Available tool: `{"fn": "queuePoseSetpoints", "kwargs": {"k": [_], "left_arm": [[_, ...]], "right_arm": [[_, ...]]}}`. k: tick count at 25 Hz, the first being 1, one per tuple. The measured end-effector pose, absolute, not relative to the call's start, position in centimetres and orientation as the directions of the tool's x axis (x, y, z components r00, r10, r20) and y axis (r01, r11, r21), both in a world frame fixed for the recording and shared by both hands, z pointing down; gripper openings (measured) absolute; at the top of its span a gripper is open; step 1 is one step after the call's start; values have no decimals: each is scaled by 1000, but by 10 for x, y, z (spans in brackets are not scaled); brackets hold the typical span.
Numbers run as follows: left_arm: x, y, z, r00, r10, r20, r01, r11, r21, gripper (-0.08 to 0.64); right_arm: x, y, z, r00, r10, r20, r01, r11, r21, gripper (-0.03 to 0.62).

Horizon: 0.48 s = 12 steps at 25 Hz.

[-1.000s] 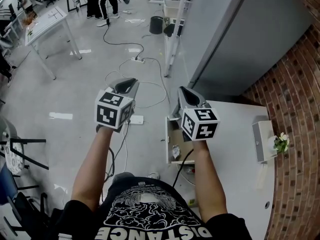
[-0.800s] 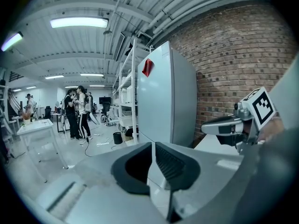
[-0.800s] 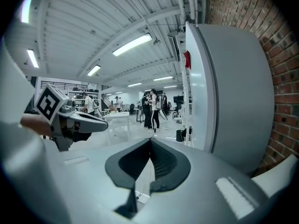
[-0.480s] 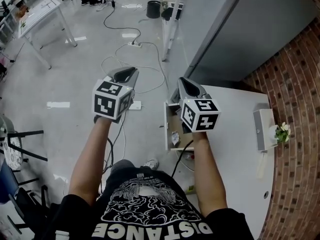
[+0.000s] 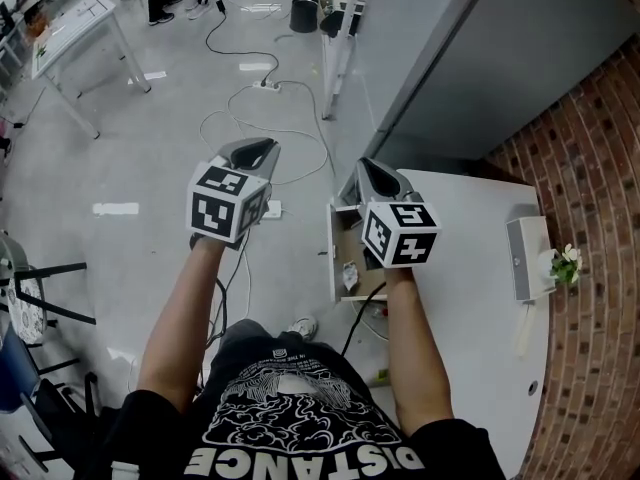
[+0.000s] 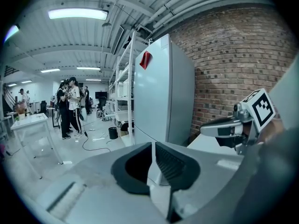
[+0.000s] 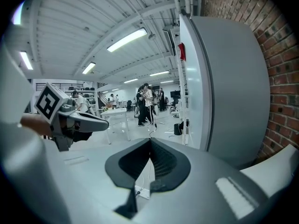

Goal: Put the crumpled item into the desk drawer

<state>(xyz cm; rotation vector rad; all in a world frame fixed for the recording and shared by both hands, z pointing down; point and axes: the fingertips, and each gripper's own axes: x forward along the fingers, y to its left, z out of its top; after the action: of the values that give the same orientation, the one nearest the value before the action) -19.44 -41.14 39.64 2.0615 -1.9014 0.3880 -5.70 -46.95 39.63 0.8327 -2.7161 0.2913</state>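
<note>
The desk drawer [image 5: 337,253] stands pulled out at the left edge of the white desk [image 5: 470,298]. A pale crumpled item [image 5: 349,274] lies inside it near the front. My right gripper [image 5: 369,169] is held in the air above the drawer's far end, shut with nothing in it. My left gripper [image 5: 262,149] hovers over the floor left of the desk, also shut and empty. In the left gripper view the left gripper [image 6: 153,145] points at a grey refrigerator [image 6: 163,92]. In the right gripper view the right gripper [image 7: 150,140] points the same way.
A tall grey refrigerator [image 5: 470,58] stands behind the desk, against a brick wall [image 5: 600,168]. A small white box [image 5: 524,258] and a little flower [image 5: 565,262] sit on the desk's right side. Cables [image 5: 270,118] and a power strip [image 5: 271,209] lie on the floor.
Both grippers stay shut and almost in place; the head view has drifted a little, so the floor and tables sit slightly differently in frame.
</note>
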Motion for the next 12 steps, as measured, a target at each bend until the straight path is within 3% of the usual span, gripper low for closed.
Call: {"fn": "queuePoseSetpoints", "kwargs": {"k": [12], "left_arm": [[-189,-414,387,96,-920,380,-995,-94,25,29]], "right_arm": [[-65,-464,376,-820,-509,262,-541,838,-66,0]]}}
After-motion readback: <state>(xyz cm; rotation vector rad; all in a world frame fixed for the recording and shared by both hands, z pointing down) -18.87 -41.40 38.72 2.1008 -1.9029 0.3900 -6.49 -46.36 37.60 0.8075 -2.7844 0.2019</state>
